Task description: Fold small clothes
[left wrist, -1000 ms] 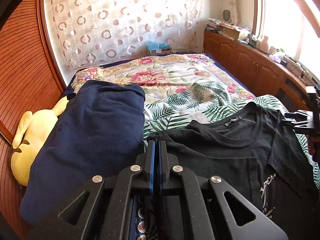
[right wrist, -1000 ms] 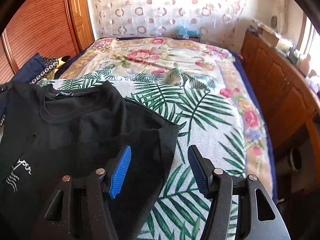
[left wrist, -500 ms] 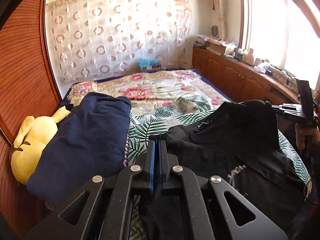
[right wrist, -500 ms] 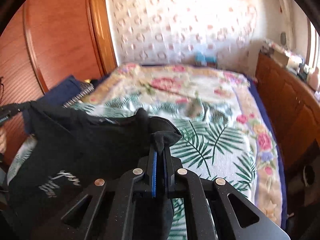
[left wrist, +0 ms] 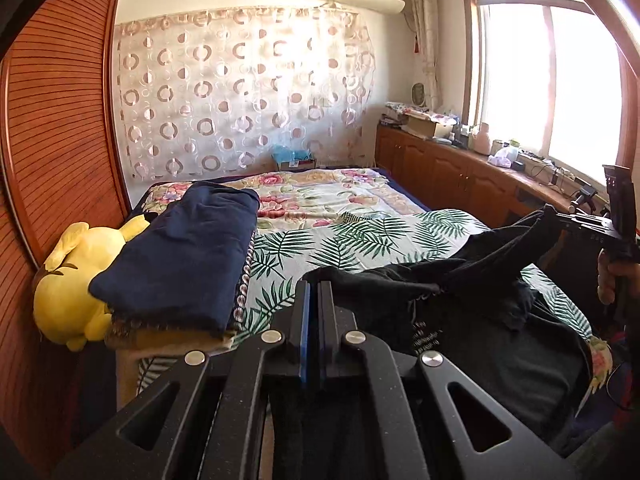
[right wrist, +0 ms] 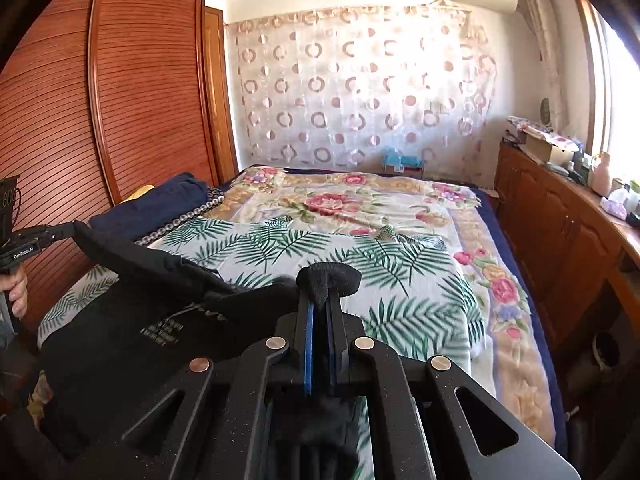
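The left tool (left wrist: 314, 292) and right tool (right wrist: 320, 300) each clench a corner of the black shirt (left wrist: 480, 264). It stretches sideways between them over the bed (right wrist: 360, 216), its lower part seemingly hanging toward the person.

Two wrist views, close over the bed (left wrist: 360, 216).
Both face the curtain (right wrist: 360, 92); each catches the other's gripper.
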Demonstrator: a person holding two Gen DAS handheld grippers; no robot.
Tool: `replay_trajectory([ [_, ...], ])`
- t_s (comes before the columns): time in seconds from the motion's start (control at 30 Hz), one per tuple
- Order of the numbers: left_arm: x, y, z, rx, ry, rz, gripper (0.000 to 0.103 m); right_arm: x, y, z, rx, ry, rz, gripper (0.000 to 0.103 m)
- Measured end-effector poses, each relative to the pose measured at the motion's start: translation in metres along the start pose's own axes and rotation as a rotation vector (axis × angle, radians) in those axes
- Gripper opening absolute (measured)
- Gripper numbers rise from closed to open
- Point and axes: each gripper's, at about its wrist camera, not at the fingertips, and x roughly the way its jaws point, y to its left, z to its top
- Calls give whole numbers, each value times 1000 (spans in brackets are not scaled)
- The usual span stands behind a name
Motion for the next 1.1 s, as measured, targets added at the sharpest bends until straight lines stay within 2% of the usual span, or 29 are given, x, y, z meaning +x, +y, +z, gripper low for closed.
replay_trajectory([
  [0.13,-33,1,-13,-19,-26,-5,4,-41,4,-18,0,-15,3,5],
  [0.23,-50,1,-24,-20,-37,-2,4,-69,13,-38,-17,16,-8,5],
  [0.37,-72,3,-33,-24,-47,-5,4,-93,16,-44,16,62,-1,5],
  [0.47,-80,5,-40,-23,-37,-8,4,-114,20,-40,12,58,-15,5],
  [0.57,-72,8,-51,-32,10,-3,4,-112,25,-51,13,121,34,5],
  [0.73,-52,14,-73,-58,96,23,6,-76,30,-69,-9,247,30,5],
  [0.77,-49,18,-75,-72,107,24,9,-73,31,-69,-13,257,27,5],
  [0.8,-50,19,-76,-80,110,22,13,-68,28,-63,-16,261,23,10],
  [0.83,-50,21,-76,-90,110,19,25,-68,27,-59,-17,257,18,13],
  [0.87,-50,25,-76,-100,103,10,37,-69,25,-54,-18,246,18,21],
  [0.9,-51,27,-75,-104,97,7,41,-71,23,-49,-15,230,15,31],
  [1.0,-47,32,-70,-107,92,7,65,-83,21,-42,-11,193,-12,41],
  [1.03,-45,32,-69,-107,92,7,77,-83,19,-39,-14,182,-25,43],
  [1.07,-41,33,-66,-108,90,5,81,-82,19,-36,-18,178,-34,46],
  [1.1,-38,33,-64,-106,91,3,81,-80,19,-35,-28,174,-41,47],
])
